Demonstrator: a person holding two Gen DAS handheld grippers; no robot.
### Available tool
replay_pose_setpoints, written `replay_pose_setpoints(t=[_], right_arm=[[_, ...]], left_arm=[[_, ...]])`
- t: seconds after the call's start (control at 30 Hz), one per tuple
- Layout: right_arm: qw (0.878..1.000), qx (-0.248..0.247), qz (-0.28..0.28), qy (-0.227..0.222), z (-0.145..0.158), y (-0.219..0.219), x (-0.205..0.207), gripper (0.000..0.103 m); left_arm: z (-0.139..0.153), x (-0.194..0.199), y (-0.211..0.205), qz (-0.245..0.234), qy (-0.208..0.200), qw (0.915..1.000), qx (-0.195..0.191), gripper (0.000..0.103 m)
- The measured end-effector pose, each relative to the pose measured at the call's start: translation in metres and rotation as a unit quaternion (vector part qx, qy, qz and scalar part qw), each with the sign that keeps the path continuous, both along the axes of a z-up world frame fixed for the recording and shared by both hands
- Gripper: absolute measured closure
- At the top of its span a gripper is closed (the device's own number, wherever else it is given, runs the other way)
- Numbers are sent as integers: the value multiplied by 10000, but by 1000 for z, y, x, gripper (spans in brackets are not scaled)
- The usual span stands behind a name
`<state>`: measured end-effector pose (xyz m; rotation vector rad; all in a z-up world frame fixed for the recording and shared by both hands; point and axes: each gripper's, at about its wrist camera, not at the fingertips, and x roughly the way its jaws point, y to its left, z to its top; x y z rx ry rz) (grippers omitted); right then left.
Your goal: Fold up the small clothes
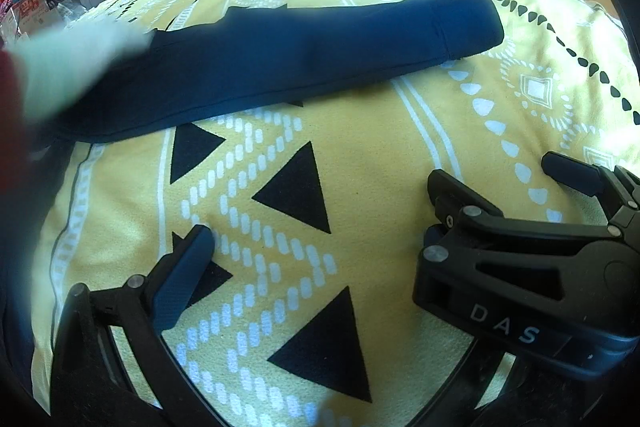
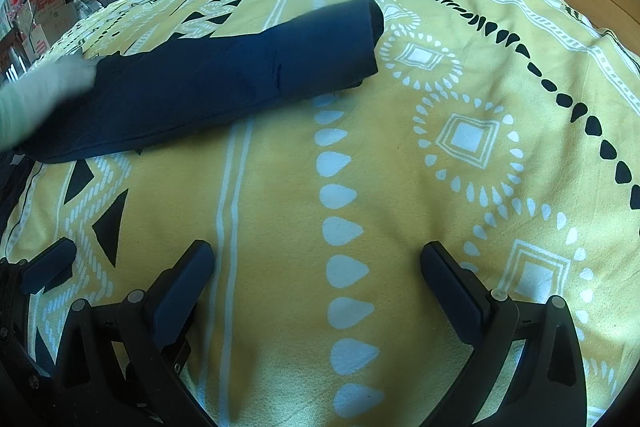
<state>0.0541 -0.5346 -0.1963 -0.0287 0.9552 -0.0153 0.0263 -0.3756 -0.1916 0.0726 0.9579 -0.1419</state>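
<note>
Both grippers hang low over the yellow patterned blanket (image 2: 400, 163), gripping nothing. On the right gripper (image 2: 316, 267) the fingers are spread wide, with bare blanket between them. Spread too is the left gripper (image 1: 316, 215), its left finger (image 1: 188, 267) over a black triangle of the print; the right gripper's body crosses the lower right of the left wrist view. Farther off, well apart from both, lies the folded navy garment (image 2: 224, 83) as a long flat band across the blanket. A blurred, pale-gloved hand (image 2: 44, 95) rests at its left end. Beyond the bed stands cluttered furniture.
</note>
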Motion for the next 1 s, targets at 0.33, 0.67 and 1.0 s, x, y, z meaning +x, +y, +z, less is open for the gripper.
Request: replay_pose_setpoints(t=[0.33,0.67,1.0], right_arm=[[10000,4,0,6,-1,-1,0,0],[10000,-1,0,-2,-2,0,0,0],[10000,-2,4,-3,0,0,0,0]], left_arm=[[0,-1,1,-5,5,10000,-5,0],[1,2,2,-11,19,10000,-12,0],[0,1,2,-12,-13,10000,-24,0]])
